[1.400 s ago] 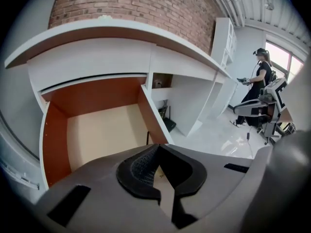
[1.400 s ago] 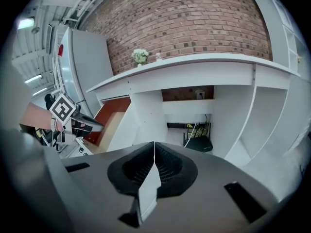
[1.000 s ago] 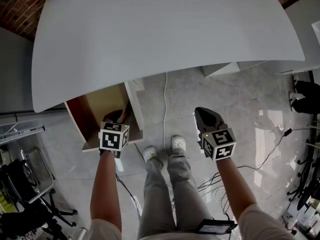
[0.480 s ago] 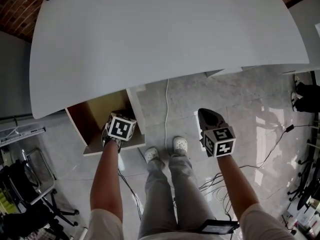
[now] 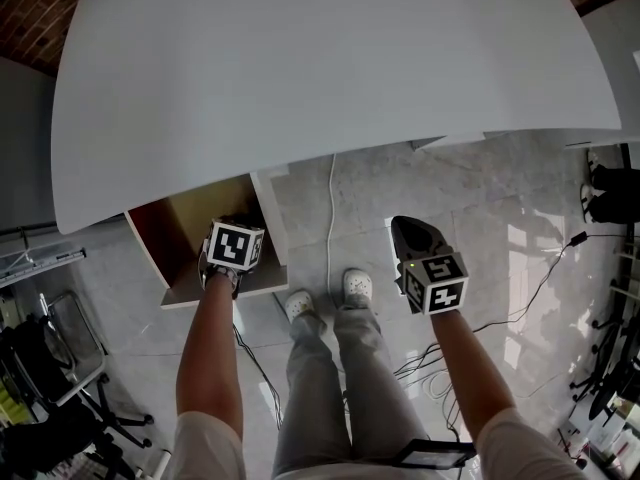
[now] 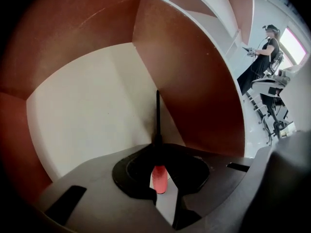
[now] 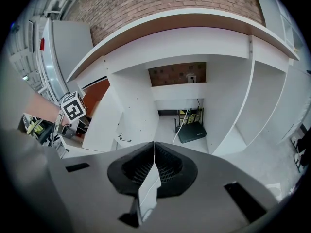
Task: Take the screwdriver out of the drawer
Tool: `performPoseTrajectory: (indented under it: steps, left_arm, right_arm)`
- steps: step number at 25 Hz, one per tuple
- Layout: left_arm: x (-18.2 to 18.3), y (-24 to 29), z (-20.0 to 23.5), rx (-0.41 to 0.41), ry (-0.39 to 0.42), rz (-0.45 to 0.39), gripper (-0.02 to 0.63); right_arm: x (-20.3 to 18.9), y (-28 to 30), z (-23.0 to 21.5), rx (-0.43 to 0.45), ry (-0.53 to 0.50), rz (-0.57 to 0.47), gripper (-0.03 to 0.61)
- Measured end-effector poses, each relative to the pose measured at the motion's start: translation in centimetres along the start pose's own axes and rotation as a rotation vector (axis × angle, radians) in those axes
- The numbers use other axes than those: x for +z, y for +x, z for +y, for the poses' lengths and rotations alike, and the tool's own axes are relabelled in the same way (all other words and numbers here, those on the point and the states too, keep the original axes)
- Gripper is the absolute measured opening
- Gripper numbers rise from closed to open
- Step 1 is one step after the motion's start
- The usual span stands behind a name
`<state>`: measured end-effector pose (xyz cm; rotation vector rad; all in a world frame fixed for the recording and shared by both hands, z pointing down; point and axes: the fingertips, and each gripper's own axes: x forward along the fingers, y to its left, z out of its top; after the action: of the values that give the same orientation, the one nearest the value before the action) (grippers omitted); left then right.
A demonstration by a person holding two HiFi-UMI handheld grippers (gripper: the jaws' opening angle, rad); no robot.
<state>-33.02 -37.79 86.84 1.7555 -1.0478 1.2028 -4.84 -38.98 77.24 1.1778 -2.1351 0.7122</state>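
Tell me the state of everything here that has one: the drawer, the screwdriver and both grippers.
Drawer, pulled open.
Screwdriver, inside the drawer, red handle between the left gripper jaws.
Left gripper, jaws have just been closing, now gripping the screwdriver's handle.
Right gripper, shut, empty, outside the drawer.

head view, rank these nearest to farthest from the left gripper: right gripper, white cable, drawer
The left gripper, its jaws just closing on the screwdriver between them, is the reference.
1. The drawer: the gripper reaches inside it.
2. The white cable: on the floor, just right of the drawer.
3. The right gripper: farther right, beyond the cable.
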Motion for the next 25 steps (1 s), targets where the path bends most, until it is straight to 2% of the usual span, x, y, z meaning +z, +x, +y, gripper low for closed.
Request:
performPoseTrajectory:
  steps: [4, 10, 21, 25]
  left_arm:
    - [-0.2, -0.5, -0.3, -0.012, 0.027, 0.003, 0.061]
    - [-0.4, -2.0, -0.2, -0.013, 0.008, -0.014, 0.061]
    - [0.0, -7.0, -2.1, -0.021, 0.002, -0.044, 0.061]
    - [-0.1, -9.0, -2.3, -0.024, -0.045, -0.068, 0.061]
  right_arm:
    - [-0.1, -0.2, 0.2, -0.009, 0.01, -0.01, 0.02]
    - [0.4, -1.2, 0.1, -0.029, 0.01, -0.02, 0.02]
    - [4.5, -5.3, 1.5, -0.014, -0.038, -0.069, 0.02]
    - [6.1, -6.9, 2.3, -0.002, -0.056, -0.085, 0.02]
